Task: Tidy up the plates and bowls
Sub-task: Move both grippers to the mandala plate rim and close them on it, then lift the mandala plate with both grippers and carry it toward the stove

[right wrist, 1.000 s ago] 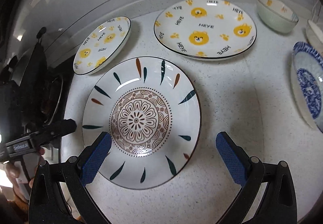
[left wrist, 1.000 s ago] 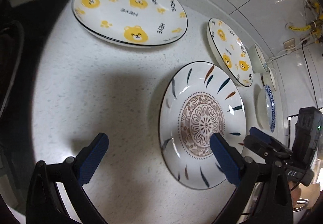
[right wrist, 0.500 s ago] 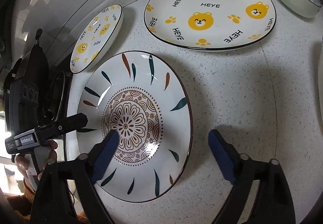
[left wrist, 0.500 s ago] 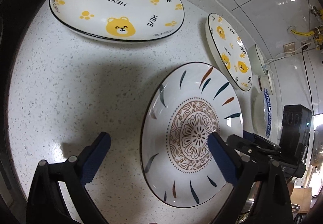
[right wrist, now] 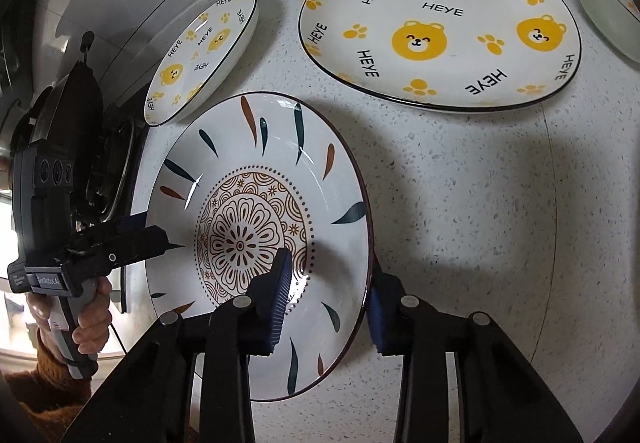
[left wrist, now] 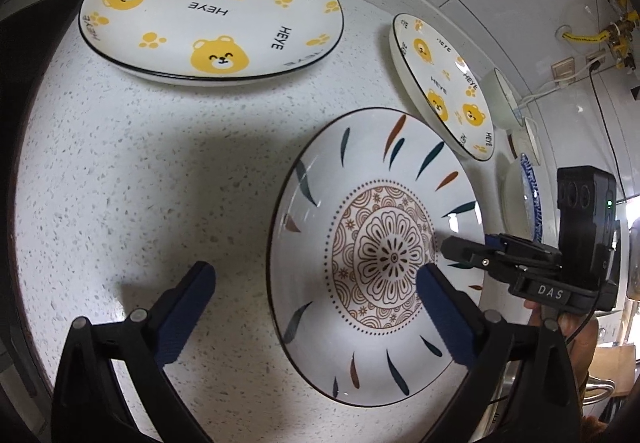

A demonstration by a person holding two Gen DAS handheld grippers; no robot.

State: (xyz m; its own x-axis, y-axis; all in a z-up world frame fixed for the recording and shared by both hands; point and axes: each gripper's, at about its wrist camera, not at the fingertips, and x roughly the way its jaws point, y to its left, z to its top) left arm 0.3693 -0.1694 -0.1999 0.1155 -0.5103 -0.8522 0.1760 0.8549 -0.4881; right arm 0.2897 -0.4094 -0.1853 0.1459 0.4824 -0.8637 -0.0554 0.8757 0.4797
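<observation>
A deep plate with a brown flower medallion and leaf strokes lies on the speckled counter. My right gripper is shut on its near right rim, one pad inside, one outside. In the left wrist view the right gripper reaches over the plate's right side. My left gripper is open; its right pad hangs over the flower plate, its left pad over bare counter. It also shows in the right wrist view at the plate's left rim.
A large bear plate and a small bear plate lie behind. A pale green bowl and a blue-patterned dish sit further right. A dark stove edge lies left of the counter.
My right gripper has moved in and closed from wide open onto the flower plate's rim. My left gripper has stayed open and shifted slightly closer to the plate.
</observation>
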